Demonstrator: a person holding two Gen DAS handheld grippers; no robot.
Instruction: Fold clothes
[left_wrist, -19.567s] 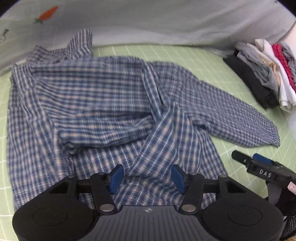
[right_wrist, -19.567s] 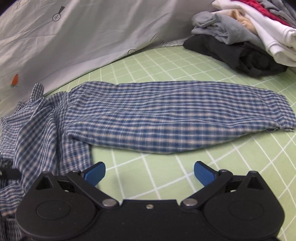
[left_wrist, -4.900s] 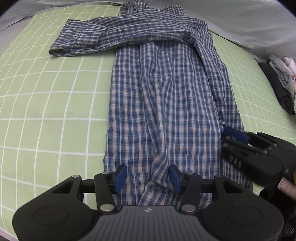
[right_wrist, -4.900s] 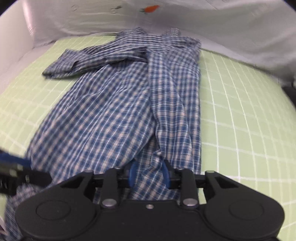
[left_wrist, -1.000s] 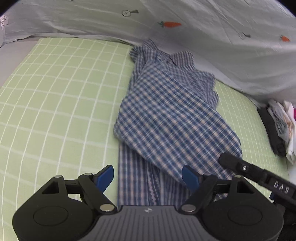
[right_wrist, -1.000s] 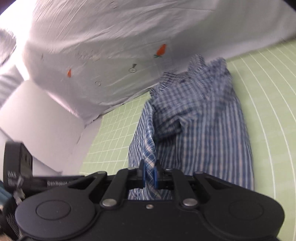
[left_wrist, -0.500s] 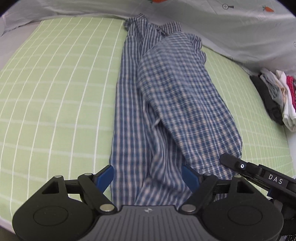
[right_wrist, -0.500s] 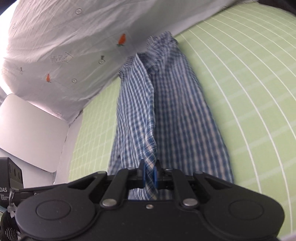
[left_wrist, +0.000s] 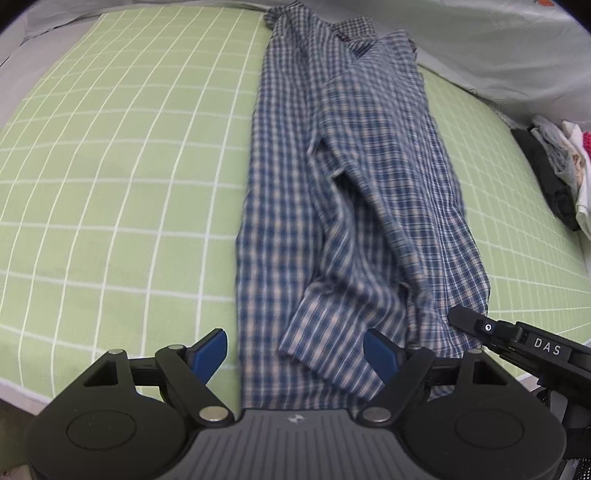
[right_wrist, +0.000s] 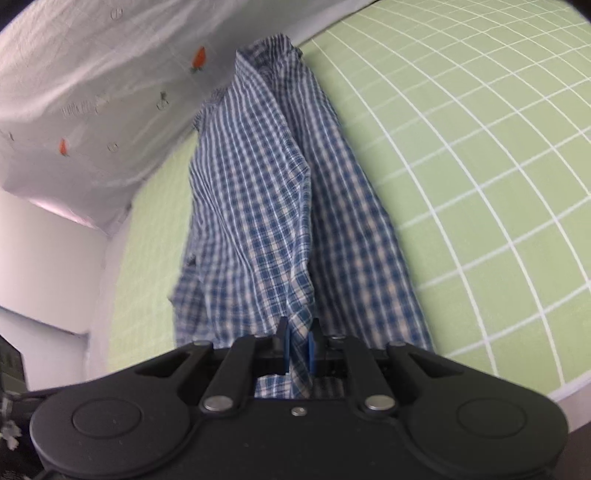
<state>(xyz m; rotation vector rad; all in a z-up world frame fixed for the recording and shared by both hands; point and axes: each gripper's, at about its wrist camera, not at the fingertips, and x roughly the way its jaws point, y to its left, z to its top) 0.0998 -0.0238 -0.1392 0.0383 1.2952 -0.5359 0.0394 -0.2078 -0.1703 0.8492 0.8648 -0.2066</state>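
The plaid shirt (left_wrist: 332, 177) lay as a long narrow strip on the green grid mat (left_wrist: 110, 147), collar at the far end by the grey sheet (right_wrist: 92, 74), one side already doubled over the other. The right gripper (right_wrist: 298, 350) had its fingers pinched together on the shirt's near hem edge, cloth running up taut from them. The left gripper (left_wrist: 295, 350) hovered over the same near end with fingers spread wide, gripping nothing. This looked like the lengthwise fold being laid down. Next, by my read, the held edge needed lowering square onto the layer beneath, then both grippers taking the hem to bring it up toward the collar. A stack of clothes (left_wrist: 557, 162) sat well off to the right.
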